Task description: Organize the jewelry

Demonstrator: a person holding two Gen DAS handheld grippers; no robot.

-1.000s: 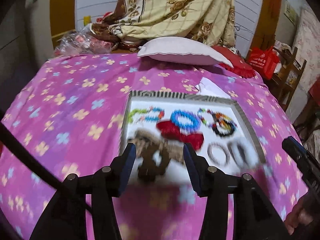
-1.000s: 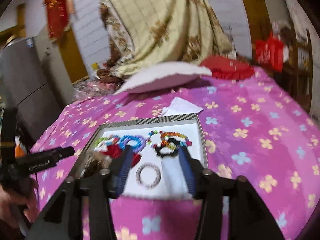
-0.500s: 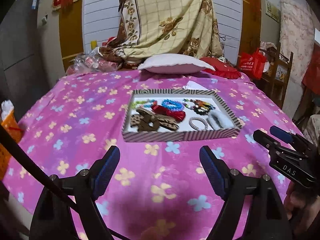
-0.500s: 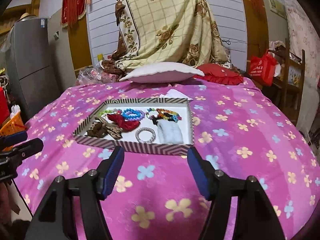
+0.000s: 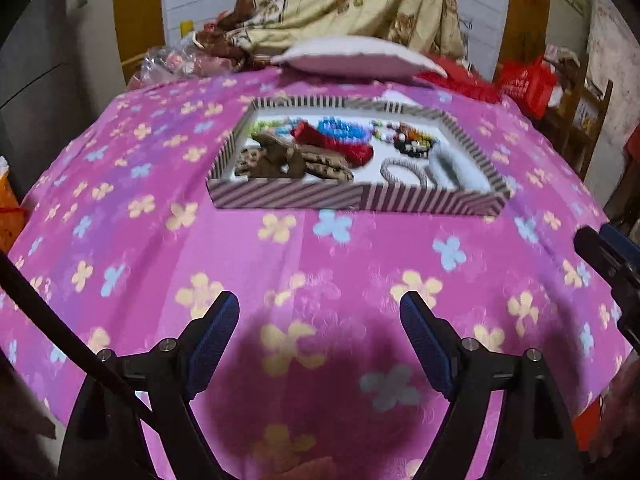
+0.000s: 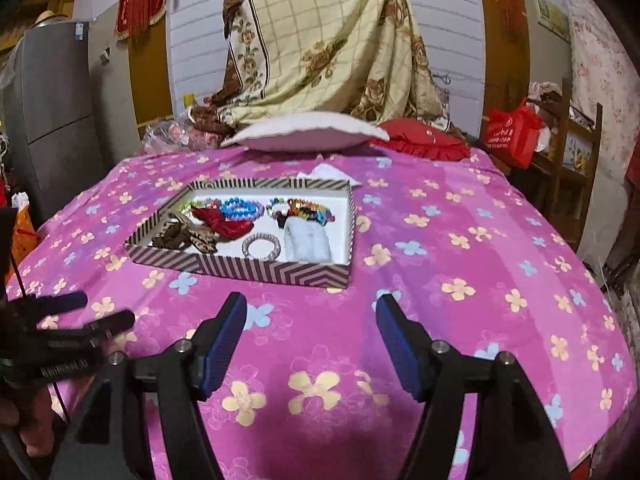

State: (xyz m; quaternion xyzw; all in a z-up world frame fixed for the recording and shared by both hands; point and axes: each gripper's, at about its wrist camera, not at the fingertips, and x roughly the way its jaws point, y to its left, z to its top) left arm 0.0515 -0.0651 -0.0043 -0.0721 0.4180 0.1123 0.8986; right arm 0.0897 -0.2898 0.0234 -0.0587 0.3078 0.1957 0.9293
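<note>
A striped shallow box (image 5: 288,196) (image 6: 240,268) lies on the pink flowered cloth. It holds a brown patterned bow (image 5: 288,162) (image 6: 184,236), a red bow (image 5: 340,144) (image 6: 222,222), blue beads (image 5: 340,128) (image 6: 240,208), mixed bead bracelets (image 5: 412,140) (image 6: 304,210), a silver ring bracelet (image 5: 402,170) (image 6: 262,246) and a pale fluffy band (image 5: 456,170) (image 6: 308,240). My left gripper (image 5: 320,316) is open and empty, well short of the box. My right gripper (image 6: 312,312) is open and empty, near the box's front right corner. The left gripper also shows in the right wrist view (image 6: 80,312).
A white pillow (image 6: 308,134) and red cushion (image 6: 420,144) lie at the table's far edge below a draped floral blanket (image 6: 332,40). A grey fridge (image 6: 52,120) stands left, a wooden shelf with a red bag (image 6: 514,132) right. White paper (image 6: 326,170) lies behind the box.
Both grippers have pulled back from over the box to the near part of the table and opened wider. The jewelry stays in the box.
</note>
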